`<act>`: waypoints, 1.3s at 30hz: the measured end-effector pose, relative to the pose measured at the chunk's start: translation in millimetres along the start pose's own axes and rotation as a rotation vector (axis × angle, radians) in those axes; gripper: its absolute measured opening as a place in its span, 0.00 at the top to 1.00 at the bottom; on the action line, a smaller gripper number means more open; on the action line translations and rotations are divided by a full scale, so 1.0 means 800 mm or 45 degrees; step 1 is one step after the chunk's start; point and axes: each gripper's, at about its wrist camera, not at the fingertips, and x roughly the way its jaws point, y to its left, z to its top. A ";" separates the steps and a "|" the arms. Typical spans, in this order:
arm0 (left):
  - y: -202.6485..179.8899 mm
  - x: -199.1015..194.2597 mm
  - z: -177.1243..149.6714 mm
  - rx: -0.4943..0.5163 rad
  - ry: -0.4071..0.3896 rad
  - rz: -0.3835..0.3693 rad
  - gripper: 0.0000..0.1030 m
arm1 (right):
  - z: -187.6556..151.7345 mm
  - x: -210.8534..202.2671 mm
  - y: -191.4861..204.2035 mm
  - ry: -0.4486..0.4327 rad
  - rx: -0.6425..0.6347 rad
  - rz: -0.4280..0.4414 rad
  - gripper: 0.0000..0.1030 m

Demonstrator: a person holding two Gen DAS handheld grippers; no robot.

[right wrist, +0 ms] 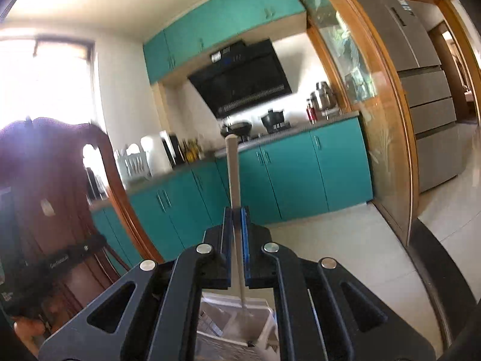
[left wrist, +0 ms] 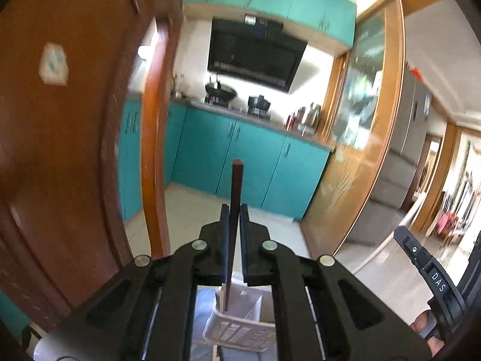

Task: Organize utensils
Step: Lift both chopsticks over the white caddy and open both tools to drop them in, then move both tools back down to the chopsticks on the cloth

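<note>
Left claw (left wrist: 234, 210): pinched on a dark brown square-section wooden chopstick (left wrist: 236, 198), centre frame. Right claw (right wrist: 236, 210): pinched on a pale cream utensil handle (right wrist: 234, 177). White slotted plastic organiser basket (left wrist: 237, 328), lower centre: each piece is best kept upright and lowered into separate compartments.

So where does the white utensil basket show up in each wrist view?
Left wrist: white utensil basket at bottom centre, seen through the gripper frame, below the dark chopstick.
Right wrist: the basket again at bottom centre, behind the frame, under the pale utensil handle.
Shared landmark: the black range hood above the teal cabinets.
</note>
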 end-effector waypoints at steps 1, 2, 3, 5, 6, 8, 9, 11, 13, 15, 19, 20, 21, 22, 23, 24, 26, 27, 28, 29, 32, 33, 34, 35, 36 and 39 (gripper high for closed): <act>-0.002 0.008 -0.005 0.007 0.021 0.003 0.93 | -0.007 0.007 -0.001 0.026 -0.023 -0.005 0.94; -0.002 0.015 -0.011 0.016 0.044 0.005 0.93 | -0.013 0.012 -0.001 0.047 -0.039 -0.009 0.94; -0.005 0.023 -0.016 0.027 0.067 0.009 0.93 | -0.017 0.014 0.001 0.063 -0.047 -0.007 0.94; -0.004 0.030 -0.029 0.054 0.100 0.022 0.93 | -0.026 0.018 0.001 0.093 -0.059 -0.008 0.94; -0.006 0.032 -0.034 0.065 0.109 0.030 0.93 | -0.029 0.020 0.001 0.103 -0.063 -0.011 0.94; -0.008 0.035 -0.041 0.081 0.120 0.032 0.93 | -0.034 0.019 0.001 0.121 -0.073 -0.004 0.94; -0.010 0.036 -0.041 0.085 0.119 0.029 0.93 | -0.035 0.018 0.002 0.124 -0.079 -0.003 0.94; -0.008 0.025 -0.047 0.098 0.115 0.027 0.90 | -0.037 0.014 0.006 0.120 -0.101 -0.007 0.92; -0.007 0.017 -0.051 0.119 0.107 0.022 0.84 | -0.038 0.002 0.012 0.095 -0.122 -0.006 0.86; -0.009 0.011 -0.057 0.149 0.096 0.012 0.70 | -0.038 -0.015 0.016 0.054 -0.144 -0.001 0.74; -0.009 -0.006 -0.084 0.238 0.112 0.030 0.69 | -0.039 -0.074 0.018 -0.043 -0.205 0.137 0.59; -0.005 -0.012 -0.094 0.256 0.129 0.033 0.69 | -0.045 -0.087 0.020 -0.041 -0.240 0.184 0.58; 0.001 -0.016 -0.111 0.279 0.169 0.034 0.69 | -0.056 -0.098 0.022 -0.032 -0.284 0.218 0.58; 0.003 -0.015 -0.121 0.293 0.204 0.042 0.69 | -0.067 -0.104 0.023 -0.012 -0.318 0.243 0.58; 0.005 -0.011 -0.133 0.306 0.248 0.054 0.69 | -0.084 -0.107 0.024 0.044 -0.361 0.272 0.58; 0.009 -0.003 -0.150 0.325 0.322 0.065 0.69 | -0.103 -0.104 0.025 0.119 -0.401 0.282 0.58; 0.016 0.015 -0.176 0.352 0.444 0.095 0.69 | -0.138 -0.086 0.026 0.306 -0.463 0.251 0.58; 0.020 0.031 -0.195 0.365 0.549 0.124 0.69 | -0.160 -0.069 0.023 0.439 -0.490 0.202 0.58; 0.024 0.042 -0.207 0.366 0.629 0.126 0.70 | -0.175 -0.056 0.019 0.532 -0.501 0.160 0.58; 0.029 0.053 -0.221 0.355 0.713 0.119 0.78 | -0.192 -0.041 0.013 0.640 -0.506 0.115 0.58; 0.040 0.076 -0.255 0.282 0.923 0.052 0.87 | -0.231 -0.008 -0.008 0.875 -0.449 0.041 0.58; 0.040 0.081 -0.264 0.266 0.969 0.018 0.88 | -0.237 -0.001 -0.015 0.915 -0.428 0.024 0.58; 0.037 0.082 -0.269 0.268 0.988 0.000 0.88 | -0.243 0.004 -0.023 0.950 -0.404 -0.005 0.58; 0.035 0.082 -0.272 0.275 0.997 -0.006 0.88 | -0.246 0.008 -0.030 0.973 -0.379 -0.028 0.58; 0.031 0.083 -0.277 0.290 1.014 -0.016 0.88 | -0.246 0.011 -0.035 0.990 -0.354 -0.037 0.58; 0.027 0.087 -0.294 0.312 1.074 -0.028 0.87 | -0.251 0.020 -0.043 1.047 -0.255 -0.035 0.58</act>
